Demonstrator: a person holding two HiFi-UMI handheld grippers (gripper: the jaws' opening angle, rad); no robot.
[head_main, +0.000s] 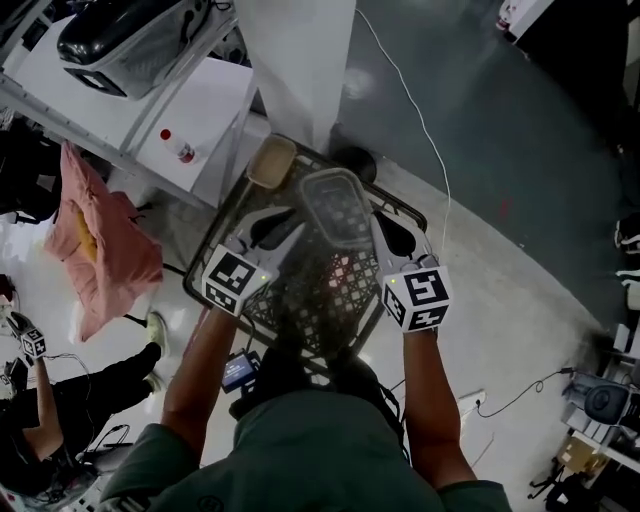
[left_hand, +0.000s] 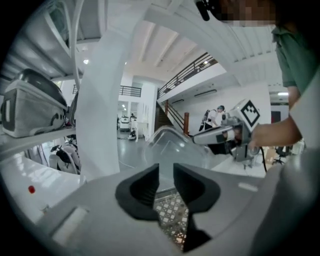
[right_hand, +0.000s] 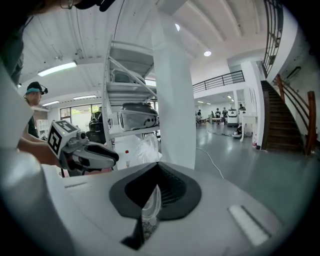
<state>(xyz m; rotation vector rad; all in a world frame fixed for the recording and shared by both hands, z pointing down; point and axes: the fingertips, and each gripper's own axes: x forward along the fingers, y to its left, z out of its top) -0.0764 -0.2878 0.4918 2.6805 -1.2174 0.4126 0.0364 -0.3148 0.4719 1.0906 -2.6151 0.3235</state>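
Nearest the person, the right gripper (right_hand: 155, 187) has its jaws closed on the thin rim of a clear plastic container (right_hand: 150, 207). The left gripper (left_hand: 166, 175) has its jaws a narrow gap apart with nothing between them, and the container's (left_hand: 170, 145) near edge lies just beyond their tips. In the head view the container (head_main: 335, 205) hangs between the two grippers, above a black lattice crate (head_main: 398, 203) on the floor. It looks light, thin-walled and smooth, so it would likely flex and slip. The stiffer rim seems the better place to pinch it, at opposite sides. A beige bowl (head_main: 272, 160) sits at the crate's far corner, before a white pillar (head_main: 300, 60).
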